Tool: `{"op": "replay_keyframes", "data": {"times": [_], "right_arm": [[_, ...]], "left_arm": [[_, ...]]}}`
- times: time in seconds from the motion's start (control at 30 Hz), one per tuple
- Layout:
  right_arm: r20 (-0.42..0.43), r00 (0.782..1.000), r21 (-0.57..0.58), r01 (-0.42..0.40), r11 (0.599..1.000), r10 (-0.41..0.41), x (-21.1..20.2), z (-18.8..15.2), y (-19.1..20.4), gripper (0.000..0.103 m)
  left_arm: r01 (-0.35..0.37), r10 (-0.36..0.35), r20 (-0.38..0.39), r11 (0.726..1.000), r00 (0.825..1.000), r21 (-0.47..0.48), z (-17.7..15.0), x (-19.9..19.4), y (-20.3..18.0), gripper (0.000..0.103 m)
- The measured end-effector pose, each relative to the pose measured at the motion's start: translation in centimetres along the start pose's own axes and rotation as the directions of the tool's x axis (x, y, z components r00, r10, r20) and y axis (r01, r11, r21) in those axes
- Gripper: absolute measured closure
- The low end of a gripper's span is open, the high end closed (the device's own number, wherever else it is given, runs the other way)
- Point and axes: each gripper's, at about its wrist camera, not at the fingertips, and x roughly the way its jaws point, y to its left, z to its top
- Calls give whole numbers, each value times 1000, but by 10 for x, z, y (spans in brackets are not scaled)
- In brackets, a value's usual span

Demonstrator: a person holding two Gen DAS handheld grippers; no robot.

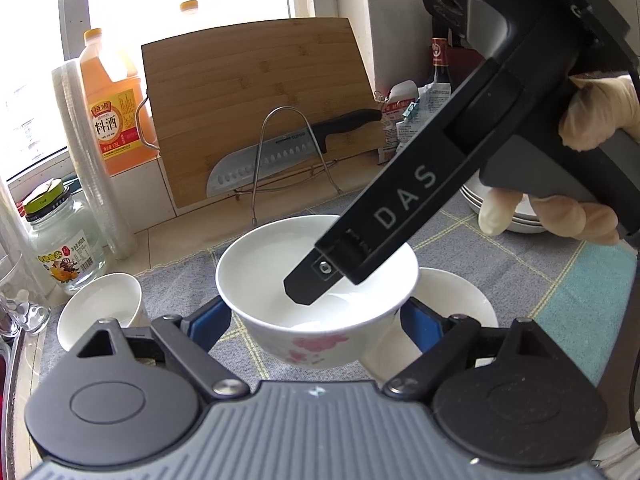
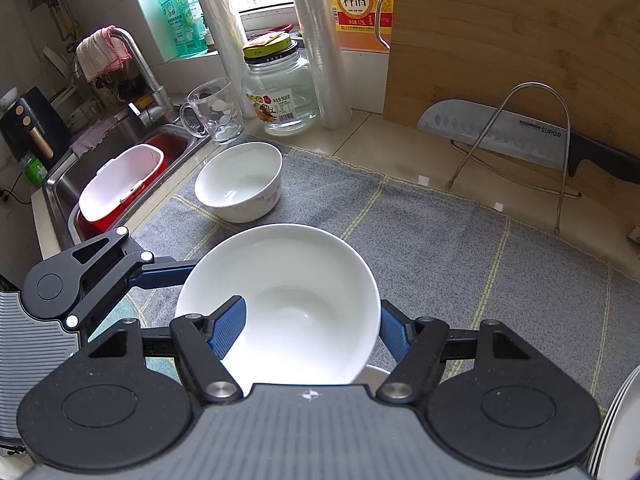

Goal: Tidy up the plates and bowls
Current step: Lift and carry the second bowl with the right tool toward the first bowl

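Left gripper point(image 1: 316, 320) pinches the flowered bowl point(image 1: 316, 280) from both sides at frame centre, held over a second bowl point(image 1: 460, 304) on the grey mat point(image 1: 500, 248). Right gripper point(image 2: 312, 330) clamps that bowl's rim – one finger point(image 2: 228, 330) inside, the other outside. Third bowl point(image 2: 240, 180) sits upper left beside the sink point(image 2: 60, 184) – plate stack point(image 1: 520, 216) at right edge.

We see a tiled tabletop point(image 2: 360, 136) partly covered by a grey checked cloth point(image 2: 420, 240). On the cloth rests a small white bowl point(image 2: 240, 180). Directly on the tiles stand a glass jar point(image 2: 280, 96), a glass mug point(image 2: 212, 112) and a wire rack point(image 2: 520, 152).
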Motion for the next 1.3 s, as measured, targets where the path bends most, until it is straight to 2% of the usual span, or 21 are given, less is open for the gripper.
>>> {"op": "replay_keyframes", "data": {"times": [0.6,1.3], "right_arm": [[4,1000,18,18,1000,-18,-25,-29,-8,27],[-27,998,76,58,995,-56,-28,-50,-24,27]], "left_arm": [[33,-33,7,999,999,5,2,-8,-29,12],[116,-115,-49,993,992,22,-2,11,-42,12]]}}
